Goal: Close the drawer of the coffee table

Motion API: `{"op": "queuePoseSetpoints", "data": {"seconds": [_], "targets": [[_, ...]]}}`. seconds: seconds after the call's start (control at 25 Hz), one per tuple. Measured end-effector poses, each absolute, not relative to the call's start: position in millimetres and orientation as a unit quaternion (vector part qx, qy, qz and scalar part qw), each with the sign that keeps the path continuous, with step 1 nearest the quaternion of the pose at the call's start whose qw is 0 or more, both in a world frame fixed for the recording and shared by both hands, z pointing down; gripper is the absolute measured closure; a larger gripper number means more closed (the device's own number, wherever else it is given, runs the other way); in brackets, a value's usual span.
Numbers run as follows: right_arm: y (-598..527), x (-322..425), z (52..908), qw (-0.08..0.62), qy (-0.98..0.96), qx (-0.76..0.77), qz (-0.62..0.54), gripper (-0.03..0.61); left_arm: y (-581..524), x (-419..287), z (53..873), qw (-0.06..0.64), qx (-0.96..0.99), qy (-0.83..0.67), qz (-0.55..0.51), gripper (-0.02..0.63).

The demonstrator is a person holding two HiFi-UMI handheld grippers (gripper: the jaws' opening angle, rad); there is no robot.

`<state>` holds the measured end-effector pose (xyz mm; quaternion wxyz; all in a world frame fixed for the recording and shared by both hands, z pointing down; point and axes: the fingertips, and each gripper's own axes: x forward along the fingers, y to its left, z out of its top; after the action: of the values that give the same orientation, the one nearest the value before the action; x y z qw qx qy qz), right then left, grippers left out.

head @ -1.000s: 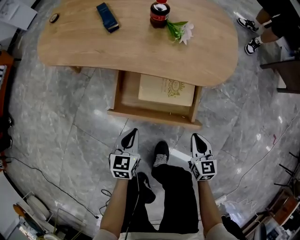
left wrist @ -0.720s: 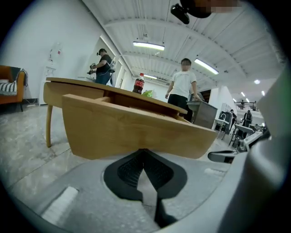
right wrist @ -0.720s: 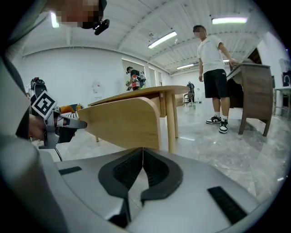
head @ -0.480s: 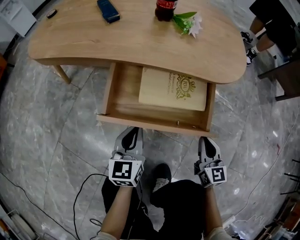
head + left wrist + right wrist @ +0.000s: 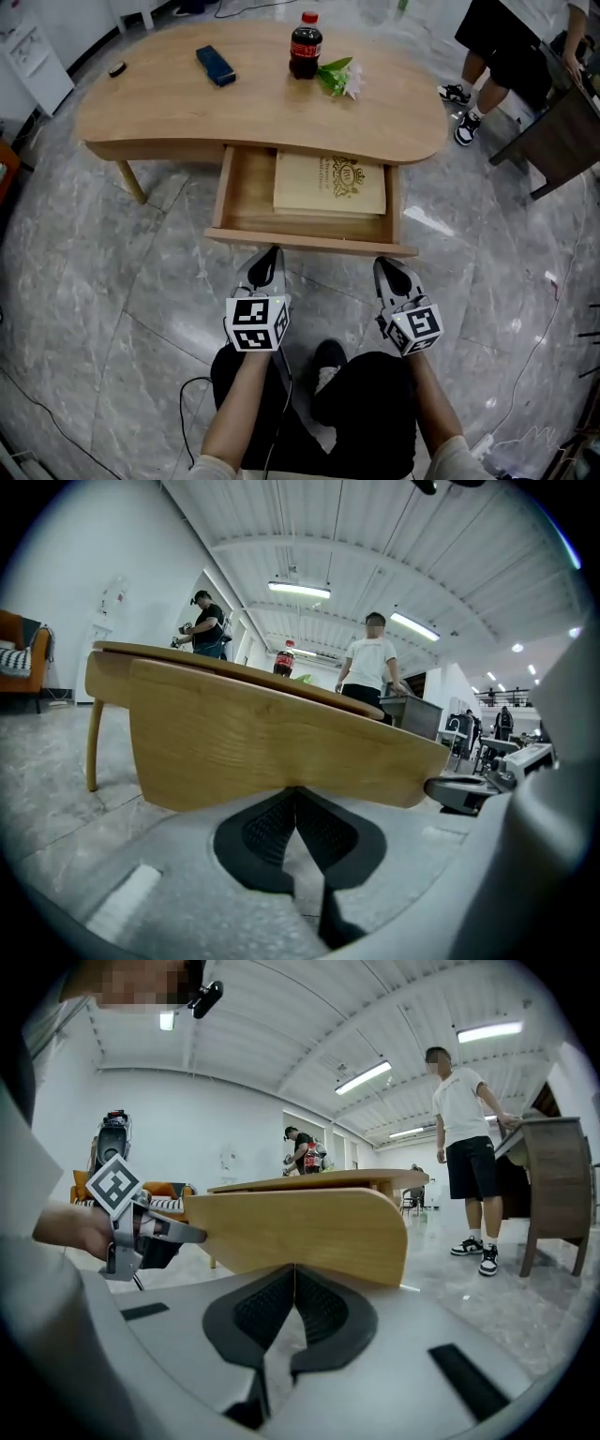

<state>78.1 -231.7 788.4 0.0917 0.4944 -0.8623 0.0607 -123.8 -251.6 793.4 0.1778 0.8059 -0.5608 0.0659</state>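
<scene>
The wooden coffee table (image 5: 187, 117) has its drawer (image 5: 246, 192) pulled out toward me, with a tan printed book (image 5: 330, 184) lying inside. The drawer's front panel (image 5: 309, 244) faces both grippers. My left gripper (image 5: 268, 253) is shut, its tips right at the left half of the panel (image 5: 272, 747). The right gripper (image 5: 381, 266) is also shut and empty, its tips at the panel's right end (image 5: 300, 1232). In each gripper view the dark pads (image 5: 272, 832) (image 5: 319, 1307) meet just below the panel's lower edge. The left gripper (image 5: 131, 1227) also shows in the right gripper view.
On the tabletop stand a cola bottle (image 5: 305, 45), a white flower (image 5: 339, 77), a blue case (image 5: 216, 66) and a small dark object (image 5: 116, 68). A person's legs and shoes (image 5: 466, 112) are at the far right beside dark furniture (image 5: 562, 131). My own shoe (image 5: 328, 361) is below.
Both grippers have closed the gap to the drawer front and now sit right at it. The head view has tilted, showing more of the tabletop. The drawer stays open.
</scene>
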Motion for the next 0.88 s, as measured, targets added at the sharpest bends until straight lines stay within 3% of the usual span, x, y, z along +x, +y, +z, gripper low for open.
{"op": "queuePoseSetpoints", "data": {"seconds": [0.88], "targets": [[-235.5,62.2,761.3,0.077,-0.898,0.433,0.008,0.563,-260.6,-127.3,778.3,0.168,0.816,-0.552,0.019,0.606]]}}
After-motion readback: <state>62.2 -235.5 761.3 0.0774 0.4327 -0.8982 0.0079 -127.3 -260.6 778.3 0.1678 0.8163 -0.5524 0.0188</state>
